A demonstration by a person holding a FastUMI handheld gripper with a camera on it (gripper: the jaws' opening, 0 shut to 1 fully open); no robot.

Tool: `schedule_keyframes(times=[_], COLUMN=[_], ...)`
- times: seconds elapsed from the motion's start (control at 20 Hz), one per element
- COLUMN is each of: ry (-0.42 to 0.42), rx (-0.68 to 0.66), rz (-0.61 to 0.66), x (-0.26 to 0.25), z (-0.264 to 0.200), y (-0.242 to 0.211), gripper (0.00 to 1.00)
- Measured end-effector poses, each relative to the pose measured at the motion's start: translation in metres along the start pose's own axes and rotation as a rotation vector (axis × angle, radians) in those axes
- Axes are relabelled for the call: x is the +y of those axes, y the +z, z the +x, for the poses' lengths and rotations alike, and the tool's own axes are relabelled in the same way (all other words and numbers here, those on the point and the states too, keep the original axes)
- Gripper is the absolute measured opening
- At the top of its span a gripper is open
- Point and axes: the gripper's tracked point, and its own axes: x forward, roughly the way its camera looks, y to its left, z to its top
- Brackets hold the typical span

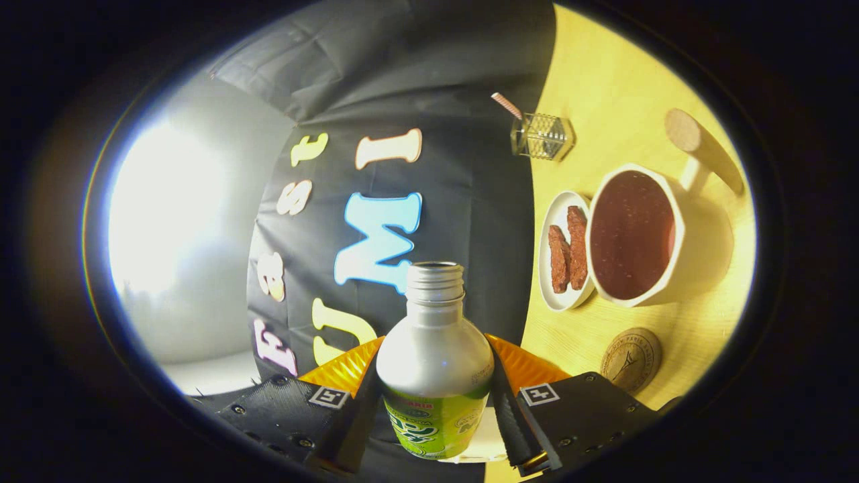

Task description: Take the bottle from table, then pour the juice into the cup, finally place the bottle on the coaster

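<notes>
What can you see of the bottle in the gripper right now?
The bottle looks like silvery metal, with a green printed label round its lower body and a threaded neck, cap off and mouth open. It sits between the gripper fingers, both pressing its sides, lifted and tipped sideways relative to the table, its mouth pointing ahead.

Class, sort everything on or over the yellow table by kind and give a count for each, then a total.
Bottle, held between the fingers of the gripper: 1
Cup: 1
Coaster: 1
Small plate with brown pieces: 1
Glass holder with a straw: 1
Wooden handle: 1
Total: 6
</notes>
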Motion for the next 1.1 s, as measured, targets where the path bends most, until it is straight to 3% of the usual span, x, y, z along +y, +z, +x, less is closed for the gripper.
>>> schedule_keyframes(times=[0.4, 0.75, 0.9, 1.1], ry=[-0.059, -0.196, -0.231, -0.341], rx=[0.051, 0.071, 0.078, 0.049], rz=[-0.446, -1.060, -1.224, -1.518], x=[-0.001, 0.014, 0.024, 0.028], z=[-0.003, -0.003, -0.005, -0.006], y=[-0.012, -0.017, -0.026, -0.017], gripper=[0.77, 0.78, 0.78, 0.78])
